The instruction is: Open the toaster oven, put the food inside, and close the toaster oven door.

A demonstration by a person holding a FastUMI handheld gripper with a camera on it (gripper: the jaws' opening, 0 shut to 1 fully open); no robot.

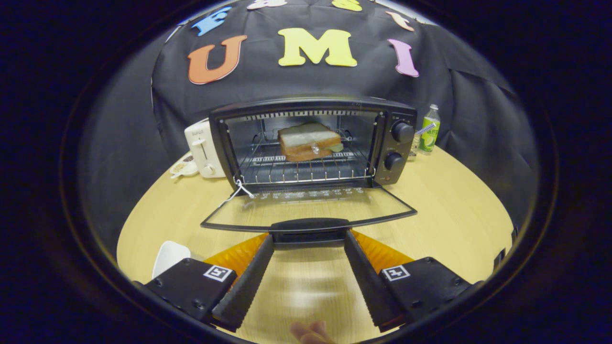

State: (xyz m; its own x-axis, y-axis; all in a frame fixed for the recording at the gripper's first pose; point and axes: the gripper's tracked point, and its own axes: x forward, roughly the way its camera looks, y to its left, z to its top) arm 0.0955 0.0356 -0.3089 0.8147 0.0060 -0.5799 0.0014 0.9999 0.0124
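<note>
the gripper is spread wide, its two fingers flanking the black bar handle of the lowered glass oven door, gripping nothing. the door lies flat over the pale round wooden table. beyond it the black toaster oven stands open, with the toasted sandwich resting on its wire rack. a white pop-up toaster stands beside the oven on one side, a clear green-labelled bottle on the other.
</note>
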